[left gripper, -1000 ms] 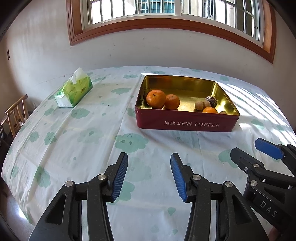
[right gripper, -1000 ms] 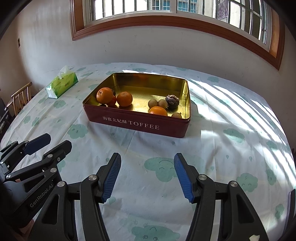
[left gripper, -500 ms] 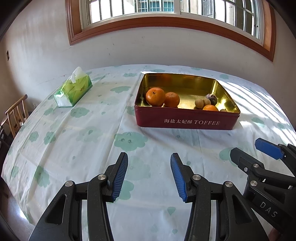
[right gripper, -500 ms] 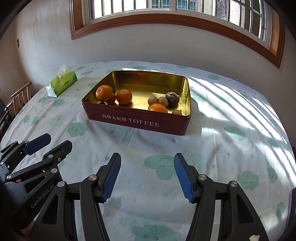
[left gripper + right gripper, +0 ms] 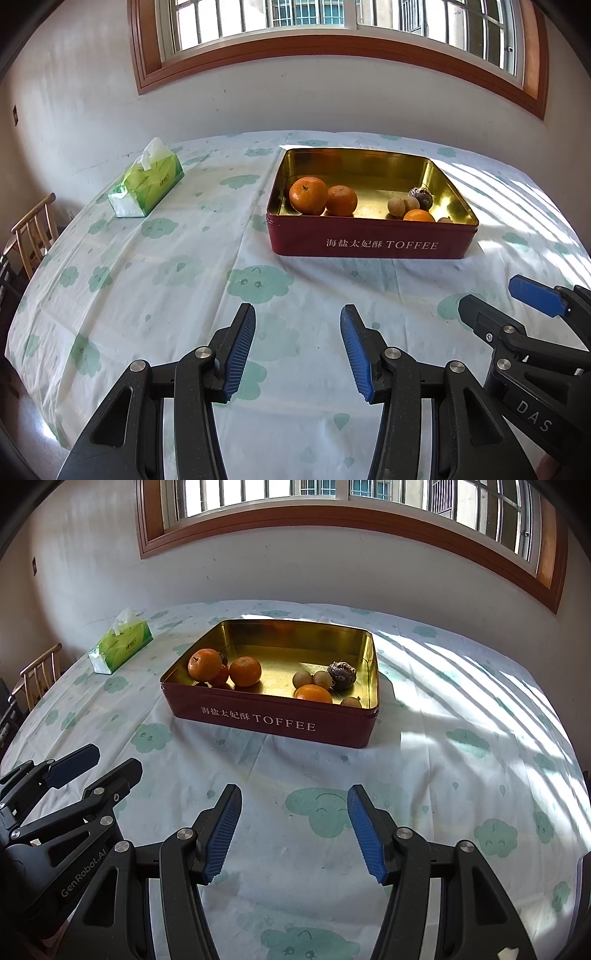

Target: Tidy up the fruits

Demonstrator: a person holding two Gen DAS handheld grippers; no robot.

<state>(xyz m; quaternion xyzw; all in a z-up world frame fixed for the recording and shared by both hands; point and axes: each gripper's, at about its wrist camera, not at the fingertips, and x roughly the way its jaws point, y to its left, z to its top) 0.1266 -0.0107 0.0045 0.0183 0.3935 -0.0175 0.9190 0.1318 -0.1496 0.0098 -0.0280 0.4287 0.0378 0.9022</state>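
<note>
A: Nearest, both idle: left hand-held gripper and right hand-held gripper gape, holding nothing, above the surface.

B: Beyond?

A: Fruit in the tin, its long side facing us. Oranges look firm, light, round: no axis. Pinch across the middle, gently; the dark fruit seems fragile.

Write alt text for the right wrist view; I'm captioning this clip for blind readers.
An open red toffee tin holding oranges and small brown fruits sits on a cloud-print tablecloth under a window. The right tool hovers open and empty in front, the left tool beside it, a green tissue box far left.
</note>
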